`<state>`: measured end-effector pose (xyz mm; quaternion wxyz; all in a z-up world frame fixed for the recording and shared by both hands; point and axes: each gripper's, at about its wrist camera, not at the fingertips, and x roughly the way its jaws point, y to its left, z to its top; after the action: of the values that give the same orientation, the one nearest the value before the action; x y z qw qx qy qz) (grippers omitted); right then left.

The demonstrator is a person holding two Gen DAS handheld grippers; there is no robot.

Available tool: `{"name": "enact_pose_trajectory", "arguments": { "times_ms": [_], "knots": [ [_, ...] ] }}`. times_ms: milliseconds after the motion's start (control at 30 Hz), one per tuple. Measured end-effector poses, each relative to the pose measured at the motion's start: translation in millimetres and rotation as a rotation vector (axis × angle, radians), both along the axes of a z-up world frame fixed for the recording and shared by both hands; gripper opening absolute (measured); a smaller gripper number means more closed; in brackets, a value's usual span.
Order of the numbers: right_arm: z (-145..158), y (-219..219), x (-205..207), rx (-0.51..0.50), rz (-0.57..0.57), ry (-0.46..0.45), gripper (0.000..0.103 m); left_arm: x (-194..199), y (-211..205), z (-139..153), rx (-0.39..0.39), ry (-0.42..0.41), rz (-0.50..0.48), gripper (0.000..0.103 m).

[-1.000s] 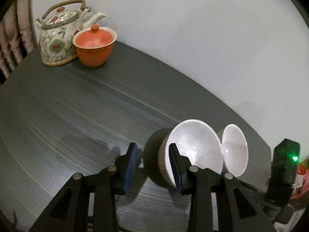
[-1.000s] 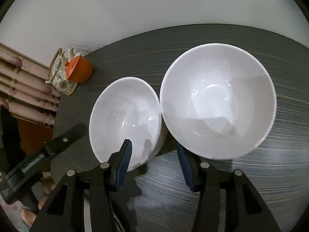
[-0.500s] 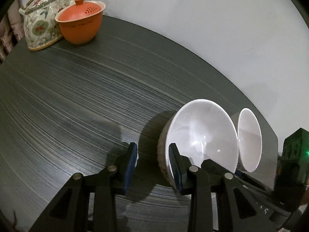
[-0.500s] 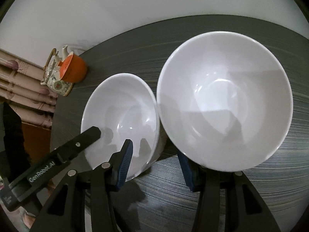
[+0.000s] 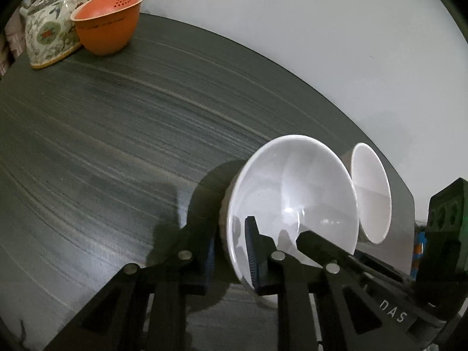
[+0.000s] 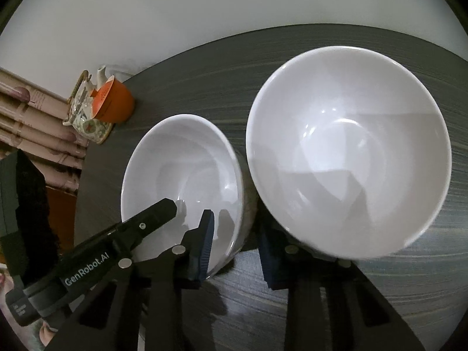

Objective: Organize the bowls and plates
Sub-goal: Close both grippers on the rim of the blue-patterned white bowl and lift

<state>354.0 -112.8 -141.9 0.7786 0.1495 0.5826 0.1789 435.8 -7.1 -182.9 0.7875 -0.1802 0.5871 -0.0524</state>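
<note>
Two white bowls stand side by side on the dark table [image 5: 117, 134]. The smaller bowl [image 5: 292, 201] [image 6: 187, 175] lies between the fingers of both grippers. My left gripper [image 5: 231, 251] is open and straddles its near rim, the right finger inside the bowl. My right gripper [image 6: 237, 248] is open and straddles the smaller bowl's right wall, its left finger inside, its right finger in the gap beside the larger bowl [image 6: 348, 155] [image 5: 370, 193]. The left gripper's finger also shows in the right wrist view [image 6: 152, 216], inside the smaller bowl.
A patterned teapot [image 5: 49, 26] [image 6: 84, 111] and an orange lidded cup [image 5: 108, 26] [image 6: 114, 105] stand at the table's far left corner by the white wall. The table's right edge runs just past the larger bowl.
Both grippers have moved forward and down onto the smaller bowl. The left finger now reaches inside it, and the right gripper's left finger has gone over its rim.
</note>
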Motion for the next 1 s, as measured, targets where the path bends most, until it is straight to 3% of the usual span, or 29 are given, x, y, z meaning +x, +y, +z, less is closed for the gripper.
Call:
{"name": "enact_pose_trajectory", "arguments": {
  "times_ms": [567,767,1000],
  "knots": [
    [67,-32,-59,0.002,-0.034,-0.117,0.026,-55,-43,61,0.050,-0.094,-0.093,0.019],
    [90,-46,-87,-0.032,-0.056,-0.191,0.026,-73,-48,70,0.035,-0.120,-0.125,0.019],
    [103,-65,-111,-0.030,-0.102,-0.215,0.026,-105,-59,83,0.028,-0.130,-0.177,0.019]
  ]
}}
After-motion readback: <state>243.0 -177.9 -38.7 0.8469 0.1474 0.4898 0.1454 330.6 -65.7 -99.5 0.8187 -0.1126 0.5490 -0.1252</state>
